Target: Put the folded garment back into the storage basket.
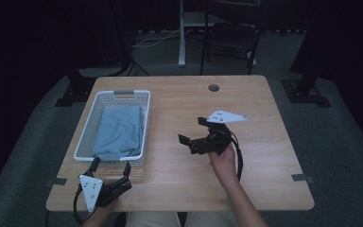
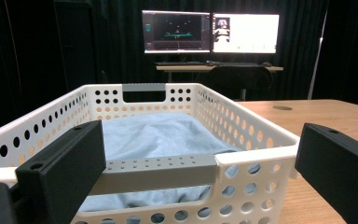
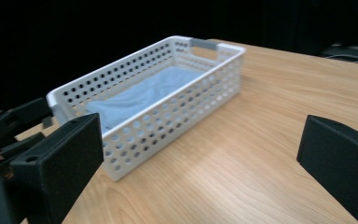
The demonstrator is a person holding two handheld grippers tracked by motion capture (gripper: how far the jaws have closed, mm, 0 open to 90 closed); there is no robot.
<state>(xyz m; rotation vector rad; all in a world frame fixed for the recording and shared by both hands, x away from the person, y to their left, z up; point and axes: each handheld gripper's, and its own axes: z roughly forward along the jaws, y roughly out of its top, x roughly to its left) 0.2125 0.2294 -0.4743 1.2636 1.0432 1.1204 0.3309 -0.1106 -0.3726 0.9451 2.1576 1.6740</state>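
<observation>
A pale wooden desk (image 1: 179, 170) stands in a dim, dark-curtained room, and nearly everything of interest sits on its left half. Nearest the person, at the near left corner, the left hand-held gripper (image 1: 111, 166) rests low with its jaws spread wide and nothing between them; they point at the near short end of a white perforated basket (image 1: 87, 130), and in the left gripper view that end's grey handle bar (image 2: 154, 169) lies straight across the gap between the jaws, so this looks like a line-up for taking the basket by its handle. Inside the basket lies a folded blue cloth (image 1: 119, 131), slumped fairly flat and covering most of the floor, its top below the rim, which is probably why the handle is left free to grip. To the right, further in and well apart from the basket, the right hand-held gripper (image 1: 193, 130) is held above bare wood, jaws likewise wide apart and empty, turned left toward the basket's long side as if waiting to steady it. At the far edge a small round grommet (image 1: 213, 87) is set into the desk, and beyond it, in the left gripper view, two lit monitors (image 2: 210, 32) glow on another table
</observation>
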